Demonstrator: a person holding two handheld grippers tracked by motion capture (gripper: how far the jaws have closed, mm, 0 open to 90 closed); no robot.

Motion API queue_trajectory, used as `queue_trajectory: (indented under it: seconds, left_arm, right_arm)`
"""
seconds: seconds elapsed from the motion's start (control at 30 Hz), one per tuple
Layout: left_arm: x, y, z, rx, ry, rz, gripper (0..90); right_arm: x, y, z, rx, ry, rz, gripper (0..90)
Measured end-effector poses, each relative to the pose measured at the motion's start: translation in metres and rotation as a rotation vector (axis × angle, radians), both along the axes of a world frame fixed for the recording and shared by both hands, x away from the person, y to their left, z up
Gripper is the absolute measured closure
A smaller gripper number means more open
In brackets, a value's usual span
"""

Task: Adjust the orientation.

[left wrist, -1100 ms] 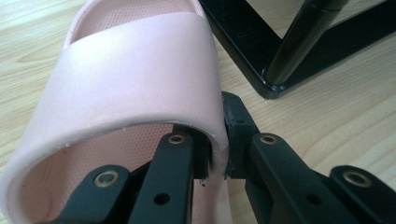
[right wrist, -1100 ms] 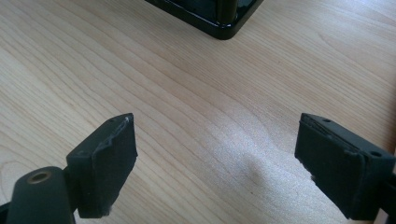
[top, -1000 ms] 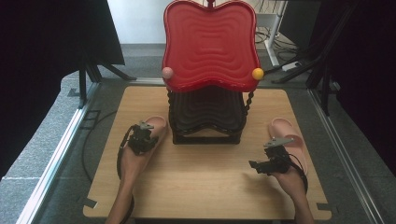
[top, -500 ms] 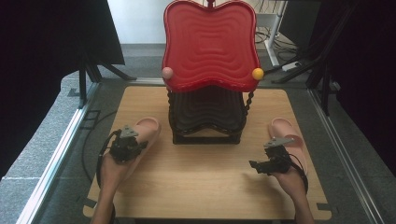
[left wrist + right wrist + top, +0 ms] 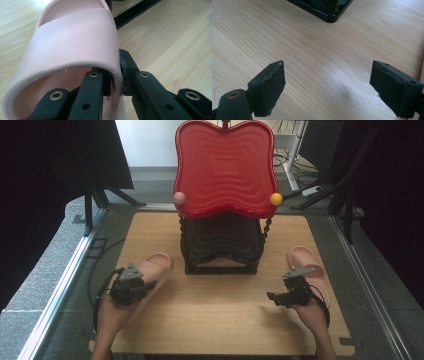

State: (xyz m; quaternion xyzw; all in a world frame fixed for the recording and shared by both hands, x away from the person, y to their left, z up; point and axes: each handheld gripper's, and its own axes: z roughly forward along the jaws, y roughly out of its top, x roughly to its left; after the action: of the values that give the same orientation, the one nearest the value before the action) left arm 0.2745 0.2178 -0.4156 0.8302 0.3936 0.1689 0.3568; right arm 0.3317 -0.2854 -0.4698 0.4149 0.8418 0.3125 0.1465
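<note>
A pink slipper (image 5: 156,264) lies left of the black rack, its toe pointing to the rack. My left gripper (image 5: 144,283) is shut on it. In the left gripper view the jaws pinch the right side edge of the slipper's strap (image 5: 75,37), one jaw inside and one outside, at my left gripper (image 5: 116,75). A second pink slipper (image 5: 311,268) lies at the right side of the table. Just inward of it, my right gripper (image 5: 273,298) stands open over bare wood. Nothing is between the jaws of my right gripper (image 5: 327,87).
A black tiered rack (image 5: 222,245) stands at the middle back of the wooden table (image 5: 220,320), topped by a big red wavy tray (image 5: 225,170) with a pink knob (image 5: 179,197) and a yellow knob (image 5: 276,198). The rack's base corner (image 5: 329,12) lies ahead of the right gripper.
My left gripper has drawn away from the rack, leftward and toward the front edge, and the pink slipper has come with it. The right gripper has kept still.
</note>
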Motion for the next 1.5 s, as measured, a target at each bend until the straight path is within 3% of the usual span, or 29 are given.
queue_trajectory:
  seconds: [0.23, 0.47, 0.93, 1.13, 1.3, 1.5]
  left_arm:
    - [-0.015, -0.019, 0.006, 0.014, -0.019, -0.059, 81.8]
    - [-0.02, -0.037, 0.01, 0.032, -0.029, -0.118, 81.8]
    - [-0.008, -0.064, 0.014, 0.086, -0.076, -0.236, 81.7]
    - [0.0, -0.084, 0.019, 0.104, -0.105, -0.303, 81.6]
    - [0.008, -0.097, 0.022, 0.076, -0.109, -0.305, 81.6]
    - [0.019, -0.121, 0.023, 0.038, -0.131, -0.272, 81.4]
  right_arm:
    - [0.0, -0.001, 0.001, 0.001, -0.001, -0.001, 13.3]
    - [0.0, -0.002, 0.001, 0.003, -0.001, -0.002, 13.3]
    - [-0.001, -0.001, 0.002, 0.012, -0.009, 0.016, 13.3]
    - [-0.001, -0.001, 0.002, 0.012, -0.007, 0.015, 13.3]
    - [-0.001, -0.002, 0.002, 0.011, -0.006, 0.014, 13.3]
    - [-0.001, -0.003, 0.002, 0.009, -0.009, 0.011, 13.3]
